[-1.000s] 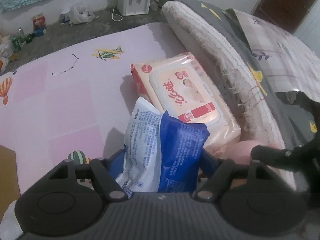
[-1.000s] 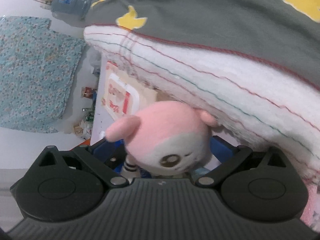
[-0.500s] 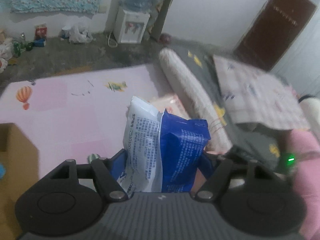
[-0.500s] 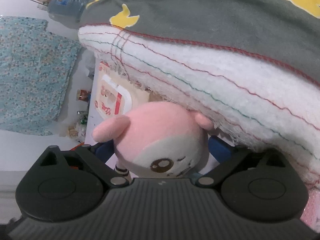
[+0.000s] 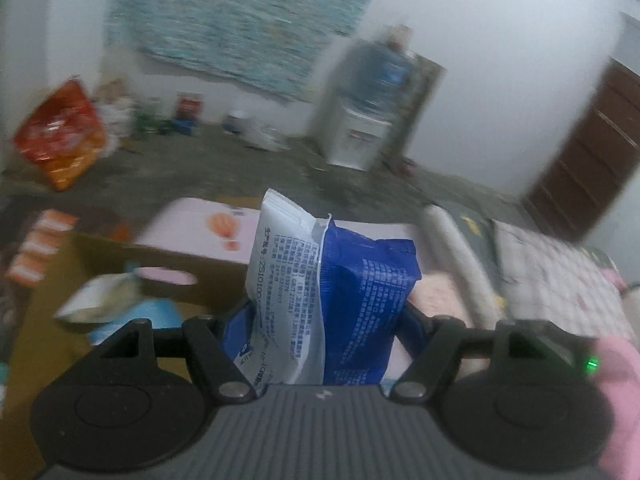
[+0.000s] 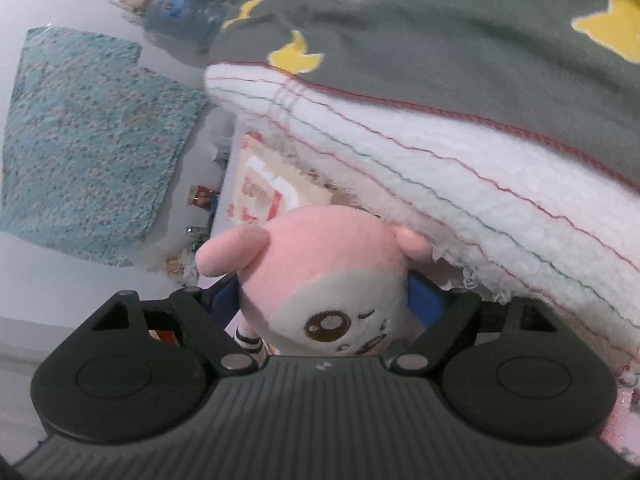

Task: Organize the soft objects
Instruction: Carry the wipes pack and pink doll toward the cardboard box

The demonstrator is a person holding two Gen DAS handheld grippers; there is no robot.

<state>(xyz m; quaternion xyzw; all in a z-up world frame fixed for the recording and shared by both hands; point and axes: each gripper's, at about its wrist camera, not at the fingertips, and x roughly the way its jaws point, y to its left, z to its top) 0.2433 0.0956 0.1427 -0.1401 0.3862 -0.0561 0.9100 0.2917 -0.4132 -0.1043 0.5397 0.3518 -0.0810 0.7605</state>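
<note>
My left gripper (image 5: pixel 320 320) is shut on a blue and white tissue pack (image 5: pixel 332 300) and holds it high in the air, beside a brown cardboard box (image 5: pixel 52 312) at the lower left. The box holds a light blue item (image 5: pixel 136 320) and a pale packet (image 5: pixel 100 296). My right gripper (image 6: pixel 324 300) is shut on a pink and white plush toy (image 6: pixel 320 280), close against a rolled white blanket (image 6: pixel 460 184). A wet-wipes pack (image 6: pixel 264 196) lies on the pink mat behind the toy.
A grey quilt with yellow shapes (image 6: pixel 460 40) covers the blanket roll. In the left wrist view, a water dispenser (image 5: pixel 368 120) stands at the far wall, a brown door (image 5: pixel 592 152) at right, an orange bag (image 5: pixel 60 136) at left. The pink mat (image 5: pixel 200 232) lies below.
My left gripper has risen and swung left with the tissue pack, from over the wet-wipes pack to beside the cardboard box. My right gripper has lifted the plush toy slightly.
</note>
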